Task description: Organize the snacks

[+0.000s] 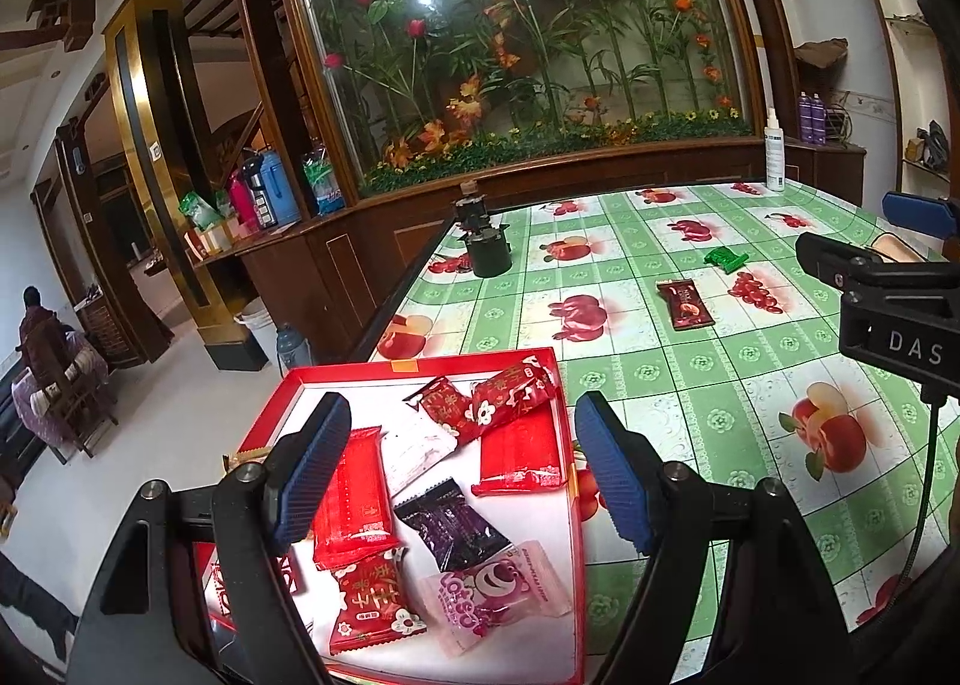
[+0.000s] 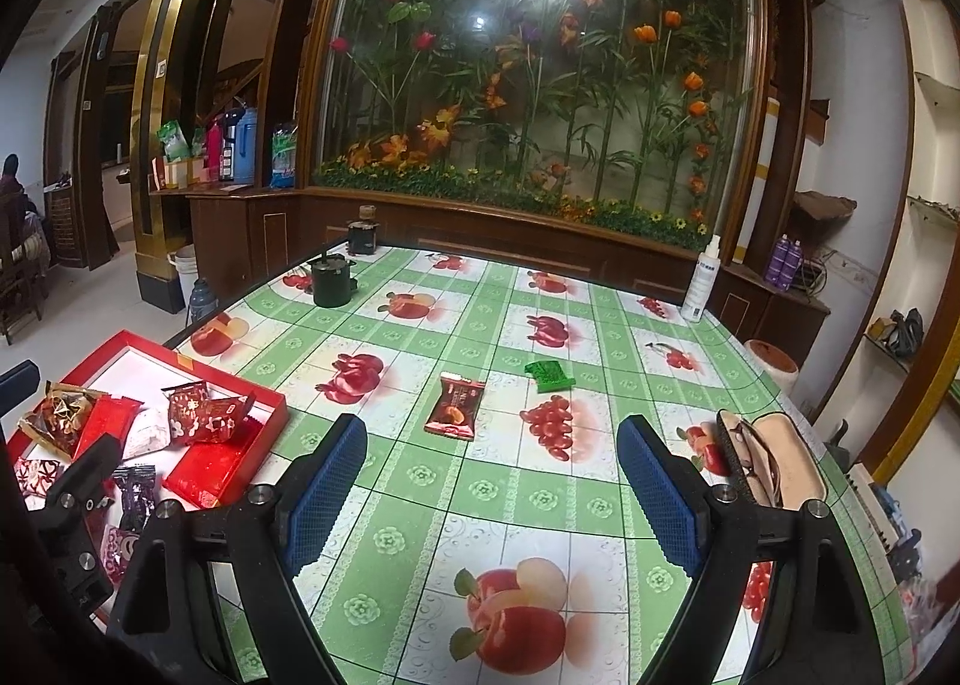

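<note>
Both grippers empty, jaws spread wide. Left gripper (image 1: 462,469) hangs over the red tray (image 1: 420,364) at lower left of its frame; right gripper (image 2: 498,487) hovers above the fruit-print tablecloth (image 2: 540,505) with nothing between the pads. Tray already holds a pile: red packets, a purple packet (image 1: 453,523), a pink bear-print packet (image 1: 495,595), a white one, overlapping each other. Two snacks sit outside it, mid-frame in the right wrist view: brown packet (image 2: 454,406) and, just beyond and to the right of it, a small green packet (image 2: 549,375), apart from each other. My read: those two are what's left. Risks: both lie flat on slick oilcloth, so a pinch from above likely skates the wrapper or grabs only a crimped edge and drops it in transit. Green one is small and thin, easiest to miss or flick away. The open glasses case (image 2: 768,457) sits just beside the right finger at right of frame; a sideways swing could knock it. Tray sits at the table edge, lower left; a hard drop-off or a bump from the left gripper could shift it or spill stacked packets over the low rim.
</note>
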